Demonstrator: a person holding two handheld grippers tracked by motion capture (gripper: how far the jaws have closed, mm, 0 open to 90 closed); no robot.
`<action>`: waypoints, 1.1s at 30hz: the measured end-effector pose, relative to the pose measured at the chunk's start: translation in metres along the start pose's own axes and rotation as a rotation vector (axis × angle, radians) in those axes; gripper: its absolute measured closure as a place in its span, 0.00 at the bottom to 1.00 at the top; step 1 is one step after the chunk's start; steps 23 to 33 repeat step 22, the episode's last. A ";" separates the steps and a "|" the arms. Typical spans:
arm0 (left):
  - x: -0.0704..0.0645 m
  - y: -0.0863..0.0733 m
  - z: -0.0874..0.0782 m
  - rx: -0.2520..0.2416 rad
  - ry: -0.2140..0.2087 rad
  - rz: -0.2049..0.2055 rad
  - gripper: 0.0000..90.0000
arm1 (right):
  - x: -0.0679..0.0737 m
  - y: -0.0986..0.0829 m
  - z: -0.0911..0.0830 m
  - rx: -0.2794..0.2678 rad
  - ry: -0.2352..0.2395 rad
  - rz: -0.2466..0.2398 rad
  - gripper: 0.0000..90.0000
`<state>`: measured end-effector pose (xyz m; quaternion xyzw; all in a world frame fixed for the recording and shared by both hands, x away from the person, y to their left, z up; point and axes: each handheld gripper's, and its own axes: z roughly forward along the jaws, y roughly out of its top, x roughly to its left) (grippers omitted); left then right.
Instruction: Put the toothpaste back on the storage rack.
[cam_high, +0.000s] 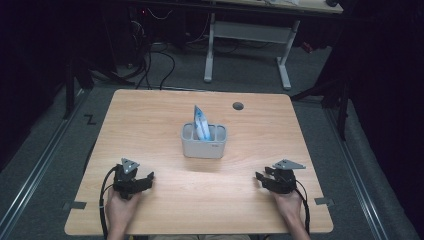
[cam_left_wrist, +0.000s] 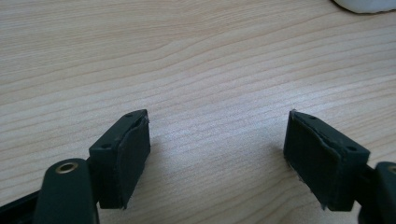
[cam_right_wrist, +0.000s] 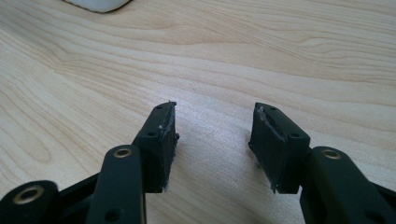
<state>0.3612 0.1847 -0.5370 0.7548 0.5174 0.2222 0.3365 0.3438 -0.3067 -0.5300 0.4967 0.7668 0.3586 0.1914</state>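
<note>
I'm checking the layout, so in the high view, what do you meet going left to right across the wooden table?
Left black two-jaw gripper → grey rectangular holder with a blue-and-white packet standing in it → right black two-jaw gripper.

Wooden table (cam_high: 165, 215) with grey holder (cam_high: 203, 142), both hand-held grippers.

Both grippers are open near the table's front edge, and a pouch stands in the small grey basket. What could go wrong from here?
The blue-white pouch leans and rises above the grey basket; a sideways grab might tip it or drag the light-looking basket. The left gripper and right gripper sit low over the table, so their jaws may scrape it when moving forward.
</note>
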 end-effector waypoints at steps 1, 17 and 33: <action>0.000 0.000 0.000 0.000 0.000 0.000 0.26 | 0.001 0.000 0.000 0.001 -0.002 -0.002 0.55; 0.000 0.000 0.000 0.001 0.000 0.002 0.26 | 0.006 0.001 0.003 0.023 -0.046 -0.064 0.41; 0.000 0.000 0.000 0.001 0.000 0.001 0.26 | 0.006 0.001 0.003 0.022 -0.047 -0.066 0.41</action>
